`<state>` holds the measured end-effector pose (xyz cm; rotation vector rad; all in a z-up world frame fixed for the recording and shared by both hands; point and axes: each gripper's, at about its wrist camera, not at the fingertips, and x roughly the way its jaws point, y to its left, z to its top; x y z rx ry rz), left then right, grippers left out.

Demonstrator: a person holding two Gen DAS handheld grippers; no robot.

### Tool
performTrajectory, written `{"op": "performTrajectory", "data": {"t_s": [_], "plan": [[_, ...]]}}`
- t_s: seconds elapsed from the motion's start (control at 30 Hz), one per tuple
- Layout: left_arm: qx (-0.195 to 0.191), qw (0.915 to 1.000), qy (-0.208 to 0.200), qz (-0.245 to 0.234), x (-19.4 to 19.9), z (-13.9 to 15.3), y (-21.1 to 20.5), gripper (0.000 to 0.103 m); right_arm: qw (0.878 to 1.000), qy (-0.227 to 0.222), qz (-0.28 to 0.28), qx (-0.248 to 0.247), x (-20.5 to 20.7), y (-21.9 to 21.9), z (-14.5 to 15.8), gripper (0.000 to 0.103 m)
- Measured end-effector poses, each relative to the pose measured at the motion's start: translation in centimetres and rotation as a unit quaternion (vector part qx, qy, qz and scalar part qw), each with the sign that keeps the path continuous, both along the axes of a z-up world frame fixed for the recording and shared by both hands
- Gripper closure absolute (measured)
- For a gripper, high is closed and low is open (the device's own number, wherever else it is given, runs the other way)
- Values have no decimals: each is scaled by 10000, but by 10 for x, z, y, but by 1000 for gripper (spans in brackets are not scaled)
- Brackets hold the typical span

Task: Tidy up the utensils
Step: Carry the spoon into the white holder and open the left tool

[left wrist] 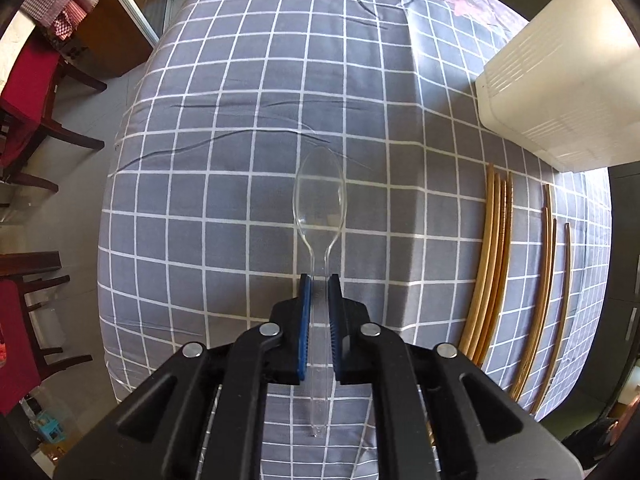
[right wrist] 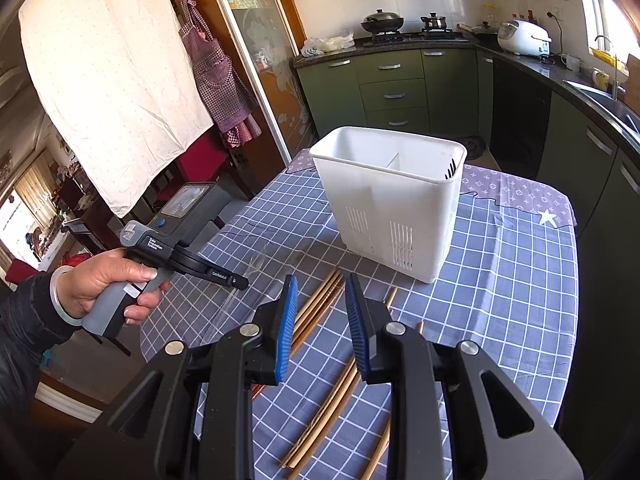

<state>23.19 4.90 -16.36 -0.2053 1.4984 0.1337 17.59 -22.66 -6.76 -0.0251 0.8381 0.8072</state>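
Observation:
My left gripper (left wrist: 320,280) is shut on the handle of a clear plastic spoon (left wrist: 319,196) and holds it above the checked tablecloth, bowl pointing away. The spoon shows faintly in the right wrist view (right wrist: 256,264) ahead of the left gripper (right wrist: 240,280). Several wooden chopsticks (left wrist: 492,264) lie on the cloth to the right. My right gripper (right wrist: 322,280) is open and empty above those chopsticks (right wrist: 320,304). A white slotted utensil holder (right wrist: 388,204) with two compartments stands behind them; black fork tines (right wrist: 451,170) stick up in its right compartment. The holder's side shows at the right of the left wrist view (left wrist: 560,88).
The table (right wrist: 520,280) has a grey checked cloth and a star-patterned cloth at its far end. Dark wooden chairs with red cushions (left wrist: 28,92) stand to the left of the table. Green kitchen cabinets (right wrist: 392,88) and a counter with a stove lie beyond.

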Motion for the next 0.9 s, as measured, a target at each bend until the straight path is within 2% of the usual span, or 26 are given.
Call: {"op": "performTrajectory", "data": {"t_s": [0.2, 0.37, 0.6, 0.73, 0.9], "plan": [[76, 9974, -683, -230, -13, 49, -8, 95, 9999, -39, -85, -54, -3, -4, 4, 78], [-10, 9880, -1445, -552, -25, 106, -26, 95, 9996, -105, -208, -148, -4, -6, 7, 78], [-79, 9585, -2662, -1012, -28, 188, -68, 94, 9987, -97, -417, -274, 0, -12, 5, 78], [-152, 9400, -3200, -1172, -12, 218, -85, 94, 9982, -92, -500, -313, 1, -17, 5, 78], [-95, 9109, -3941, -1220, 14, 242, -101, 94, 9977, -84, -591, -329, 3, -23, 5, 78]]}}
